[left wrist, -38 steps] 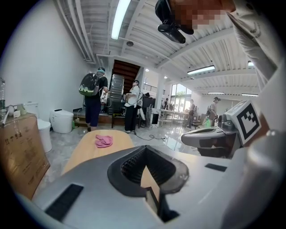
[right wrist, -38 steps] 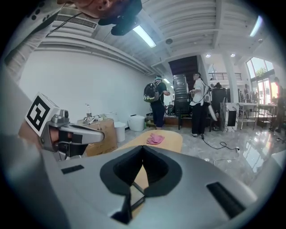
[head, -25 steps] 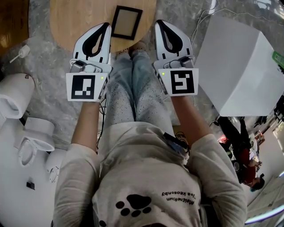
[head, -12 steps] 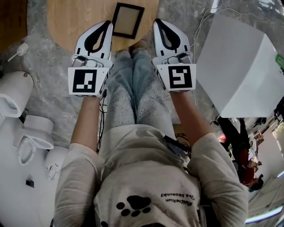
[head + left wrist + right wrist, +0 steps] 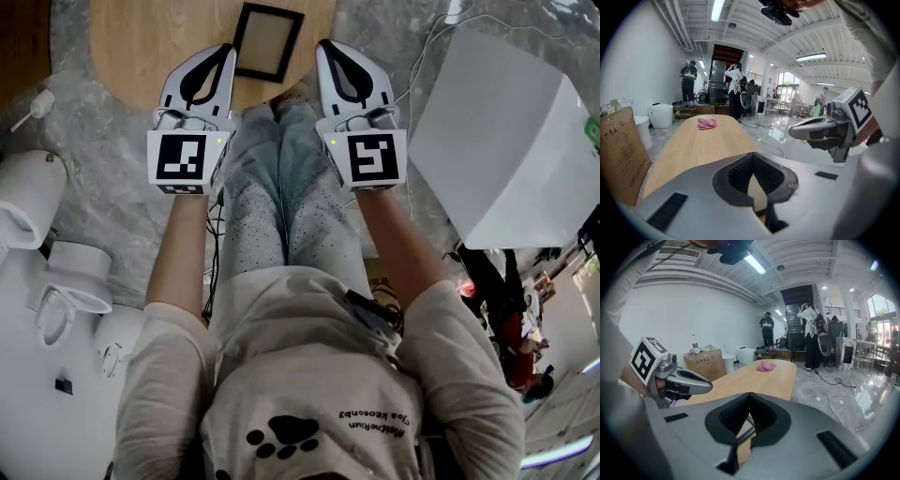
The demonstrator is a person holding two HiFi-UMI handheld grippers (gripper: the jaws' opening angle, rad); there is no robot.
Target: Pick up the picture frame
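The picture frame (image 5: 267, 42), black-edged with a tan middle, lies flat on the round wooden table (image 5: 141, 42) near its front edge. My left gripper (image 5: 228, 51) is shut and empty, its tips just left of the frame's lower left corner. The right gripper (image 5: 324, 47) is also shut and empty, just right of the frame. In the left gripper view the shut jaws (image 5: 752, 155) point along the table (image 5: 703, 145), with the right gripper (image 5: 825, 131) alongside. From the right gripper view the shut jaws (image 5: 750, 397) face the same tabletop.
A large white box (image 5: 506, 141) stands on the floor at the right. White rounded units (image 5: 37, 197) sit at the left. A pink cloth (image 5: 707, 123) lies at the table's far end. A cardboard box (image 5: 704, 364) and people stand beyond. The person's knees (image 5: 281, 141) are between the grippers.
Both grippers have sunk and crept forward toward the table, ending closer to the frame's two sides. Their jaws stayed shut. The frame has not moved.
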